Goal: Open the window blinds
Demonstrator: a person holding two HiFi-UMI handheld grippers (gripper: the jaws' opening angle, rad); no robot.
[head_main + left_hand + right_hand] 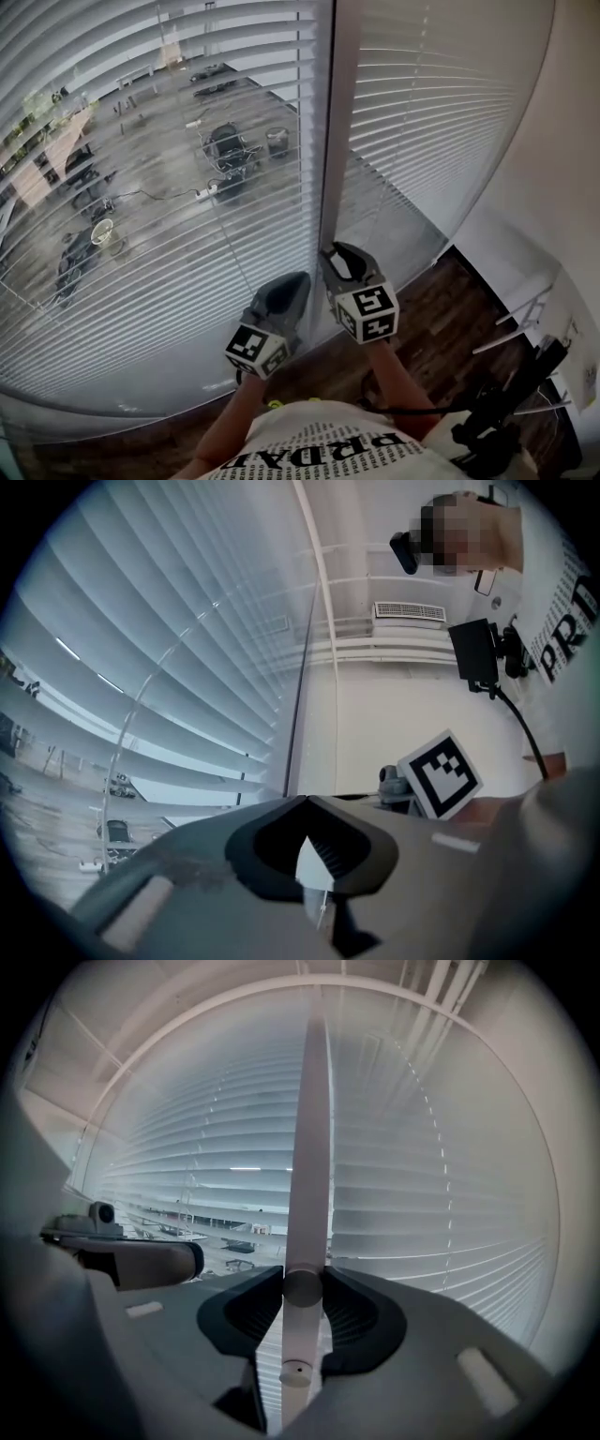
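Note:
Pale slatted blinds [169, 187] cover the left window, and their slats are tilted enough to show the street below. A second blind [441, 112] on the right looks more closed. Between them a white tilt wand [333, 141] hangs straight down. My right gripper [339, 255] is shut on the wand's lower end [302, 1288]; the wand [309, 1147] runs up from the jaws. My left gripper [292, 281] hangs just left of it with its jaws together [314, 855]. A white sliver and a thin cord show between its pads, and I cannot tell what they are.
Dark wooden floor [450, 328] lies below the right blind. A white wall [562, 141] closes the right side, with black equipment [506, 412] at its foot. The right gripper's marker cube [439, 772] shows close beside the left gripper.

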